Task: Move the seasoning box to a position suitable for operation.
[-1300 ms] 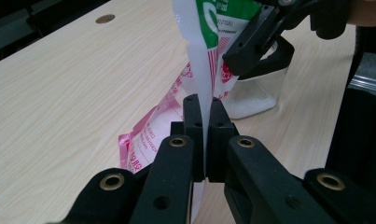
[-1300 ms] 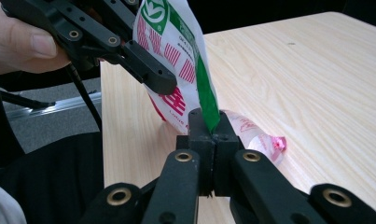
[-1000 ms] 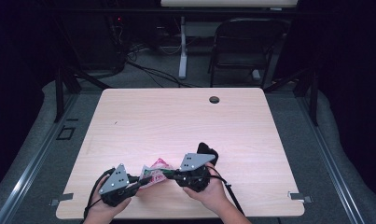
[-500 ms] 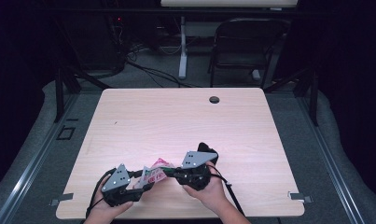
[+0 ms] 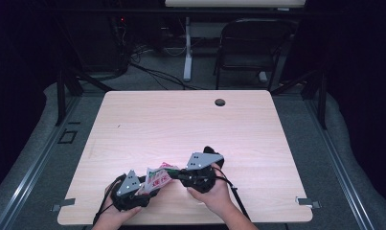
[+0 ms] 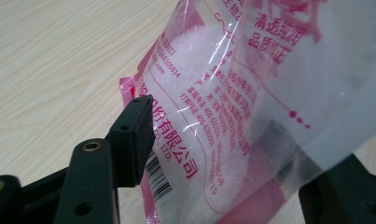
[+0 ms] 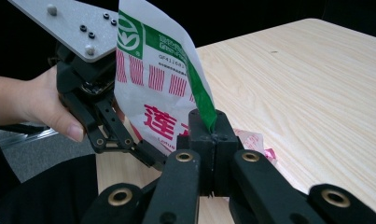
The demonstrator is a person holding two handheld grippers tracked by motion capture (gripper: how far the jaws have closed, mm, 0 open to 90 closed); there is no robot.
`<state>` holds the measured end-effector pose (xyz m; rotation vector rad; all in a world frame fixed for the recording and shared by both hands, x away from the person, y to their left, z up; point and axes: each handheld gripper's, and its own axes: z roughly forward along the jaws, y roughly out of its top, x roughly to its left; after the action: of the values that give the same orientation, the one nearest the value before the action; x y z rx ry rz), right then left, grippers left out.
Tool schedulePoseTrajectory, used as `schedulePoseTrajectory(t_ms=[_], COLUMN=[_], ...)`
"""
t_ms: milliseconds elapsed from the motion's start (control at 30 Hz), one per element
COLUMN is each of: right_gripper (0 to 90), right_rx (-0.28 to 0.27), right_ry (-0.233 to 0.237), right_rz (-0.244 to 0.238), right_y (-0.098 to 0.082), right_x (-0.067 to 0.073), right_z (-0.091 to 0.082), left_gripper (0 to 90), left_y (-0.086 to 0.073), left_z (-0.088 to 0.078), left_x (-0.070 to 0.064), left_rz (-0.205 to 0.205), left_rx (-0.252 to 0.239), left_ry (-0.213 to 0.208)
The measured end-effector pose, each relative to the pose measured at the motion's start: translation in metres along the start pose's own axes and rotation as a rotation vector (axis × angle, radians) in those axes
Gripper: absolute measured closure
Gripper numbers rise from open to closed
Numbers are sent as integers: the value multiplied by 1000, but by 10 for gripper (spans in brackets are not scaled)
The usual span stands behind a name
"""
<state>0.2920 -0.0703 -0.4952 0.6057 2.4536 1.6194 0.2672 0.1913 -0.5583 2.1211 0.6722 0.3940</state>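
Observation:
A clear plastic bag (image 5: 157, 177) with pink print, a green strip and white grains (image 6: 213, 107) stands on edge near the table's front. My right gripper (image 7: 213, 128) is shut on the green top strip of the bag (image 7: 153, 79), and the same gripper (image 5: 183, 175) sits at the bag's right. My left gripper (image 6: 244, 140) has just been opening. Its jaws stand wide on either side of the bag's lower end, and one black pad (image 6: 134, 135) lies close to the film. The left gripper (image 5: 140, 187) is low at the bag's left, held by a hand (image 7: 41, 107).
The light wooden table (image 5: 181, 124) has a round cable hole (image 5: 220, 102) near its far edge. A black chair (image 5: 250, 48) and cables stand on the floor beyond. Metal brackets (image 5: 308, 202) mark the front corners.
The left gripper has sunk a little toward the table's front edge and its jaws have spread off the bag. The right gripper and the bag have stayed in place.

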Motion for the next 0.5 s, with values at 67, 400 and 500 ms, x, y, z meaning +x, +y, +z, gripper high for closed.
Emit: schedulePoseTrajectory(t_ms=[67, 400, 500], right_gripper=[900, 900, 900], right_rx=[-2, -3, -5], right_ry=[1, 0, -1], right_rz=[3, 9, 14], right_y=[0, -2, -2], right_x=[0, 0, 0], right_z=[0, 1, 0], left_gripper=[418, 374, 344], left_y=[-1, -9, -12], left_z=[1, 10, 12], left_x=[1, 7, 7], left_rz=[-5, -58, -73], left_rx=[3, 30, 45], left_ry=[0, 2, 8])
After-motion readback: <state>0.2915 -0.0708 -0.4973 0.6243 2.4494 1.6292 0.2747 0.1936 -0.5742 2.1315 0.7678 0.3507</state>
